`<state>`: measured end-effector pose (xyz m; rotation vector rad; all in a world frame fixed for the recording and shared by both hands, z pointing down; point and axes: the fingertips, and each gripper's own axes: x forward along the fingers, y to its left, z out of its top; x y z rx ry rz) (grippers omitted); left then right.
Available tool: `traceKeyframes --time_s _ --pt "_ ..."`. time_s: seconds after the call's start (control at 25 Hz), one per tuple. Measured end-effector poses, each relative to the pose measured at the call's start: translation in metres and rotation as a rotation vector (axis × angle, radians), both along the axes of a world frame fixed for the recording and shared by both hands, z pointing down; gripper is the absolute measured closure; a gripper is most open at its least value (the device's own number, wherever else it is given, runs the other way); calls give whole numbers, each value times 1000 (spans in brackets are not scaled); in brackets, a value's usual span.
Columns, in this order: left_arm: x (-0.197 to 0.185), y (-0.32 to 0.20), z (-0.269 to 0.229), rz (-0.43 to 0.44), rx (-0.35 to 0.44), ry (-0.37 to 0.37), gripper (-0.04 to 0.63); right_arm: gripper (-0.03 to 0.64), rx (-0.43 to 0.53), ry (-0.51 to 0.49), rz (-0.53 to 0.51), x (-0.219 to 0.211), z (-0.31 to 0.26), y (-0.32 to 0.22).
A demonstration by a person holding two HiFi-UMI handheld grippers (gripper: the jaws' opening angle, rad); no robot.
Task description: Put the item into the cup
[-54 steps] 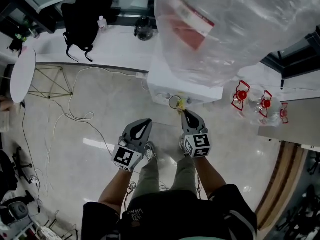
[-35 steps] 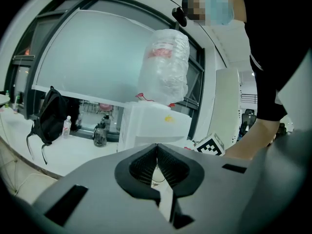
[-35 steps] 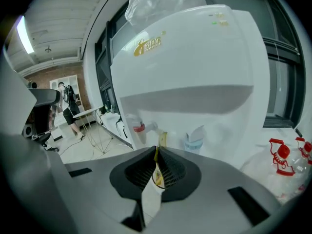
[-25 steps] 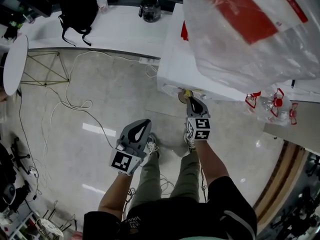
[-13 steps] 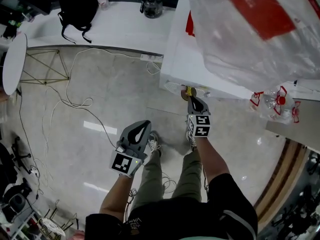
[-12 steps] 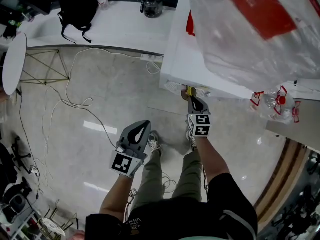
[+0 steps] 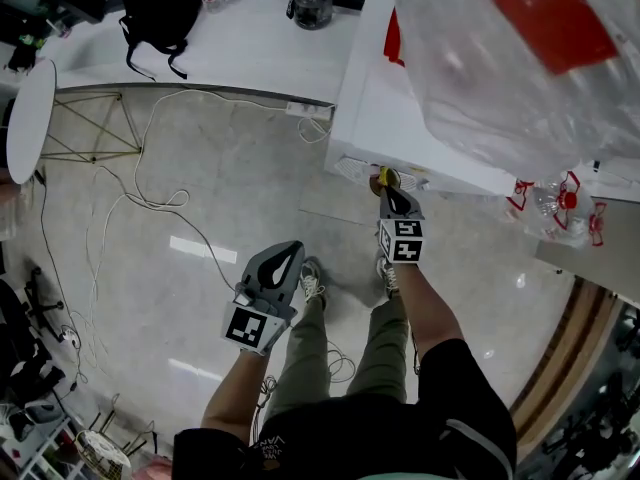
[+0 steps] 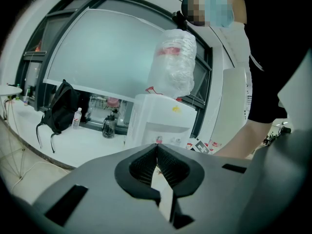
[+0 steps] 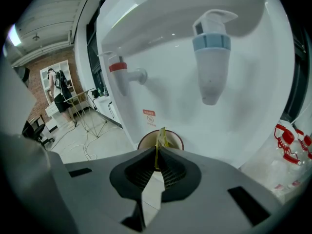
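Note:
A brown-rimmed cup [image 9: 176, 139] stands in the white water dispenser's [image 9: 161, 57] alcove, below the red tap [image 9: 119, 68] and the blue tap [image 9: 210, 57]. My right gripper [image 9: 157, 152] is shut on a thin yellow item [image 9: 160, 139], which sticks up from the jaws right over the cup's mouth. In the head view the right gripper [image 7: 388, 190] reaches to the dispenser's front, where the cup [image 7: 392, 179] and the yellow item [image 7: 380, 178] show. My left gripper [image 7: 292, 249] hangs lower at the left, over the floor, shut with nothing in it [image 8: 156, 147].
A large clear water bottle [image 7: 520, 58] sits on top of the dispenser [image 7: 390, 118]. Empty bottles with red handles [image 7: 560, 203] lie to the right. Cables [image 7: 120, 208] trail over the floor; a black backpack [image 7: 155, 8] lies on the white counter.
My right gripper has carried the yellow item forward to the dispenser, and it is now over the cup. The left gripper has stayed low and shut.

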<state>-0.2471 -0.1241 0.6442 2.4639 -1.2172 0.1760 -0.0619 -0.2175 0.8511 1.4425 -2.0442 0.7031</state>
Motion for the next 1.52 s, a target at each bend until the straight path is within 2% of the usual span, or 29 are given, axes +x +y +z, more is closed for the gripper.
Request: traceKeyframes --time_s 0.24,0.52,0.68,1.16,1.52 --pt "2 2 -2 3 4 5 575 566 -18 -25 8 -2 4 -1" --pt "5 4 -17 5 25 10 575 565 43 -47 19 0 -29 3" --pt "13 2 -37 6 48 16 575 565 68 -94 17 0 -65 18" --pt "45 16 -121 -15 109 22 575 568 177 -211 -105 -8 -216 78" --pt "64 38 -178 -72 149 10 575 568 237 -309 -258 -8 -319 114"
